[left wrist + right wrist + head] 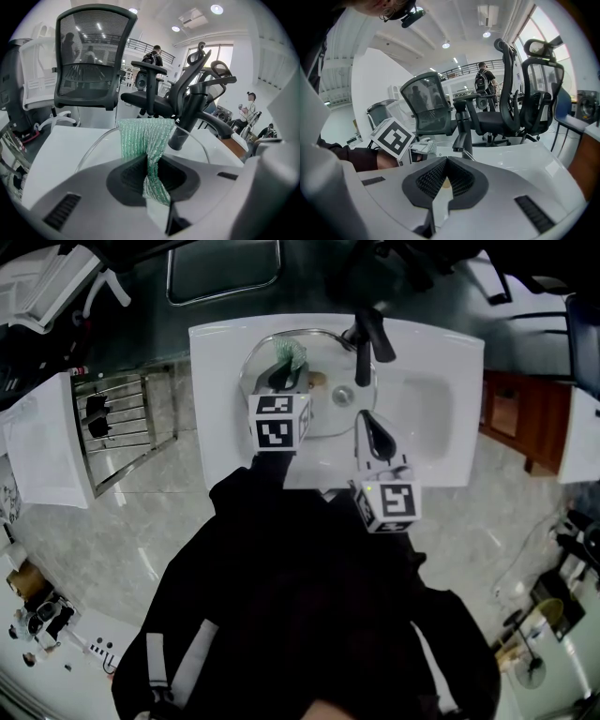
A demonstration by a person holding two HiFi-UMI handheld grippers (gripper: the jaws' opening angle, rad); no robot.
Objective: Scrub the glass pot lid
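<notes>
The glass pot lid [323,423] lies over the white basin [441,409], its tan knob [319,379] near the middle. My left gripper [284,371] is shut on a green mesh scrub cloth [291,354], over the lid's far left part. In the left gripper view the cloth [143,138] fans out above the shut jaws [150,176], with the lid's rim [96,145] curving behind it. My right gripper [364,423] is shut at the lid's right rim and seems to pinch it. The right gripper view shows the jaws [446,176] nearly together, with something tan in the gap.
A black faucet [367,334] rises at the back of the basin, close to both grippers, next to the drain [342,395]. A metal rack [122,418] stands left of the sink. Office chairs [91,61] stand beyond it. A wooden cabinet [511,413] is on the right.
</notes>
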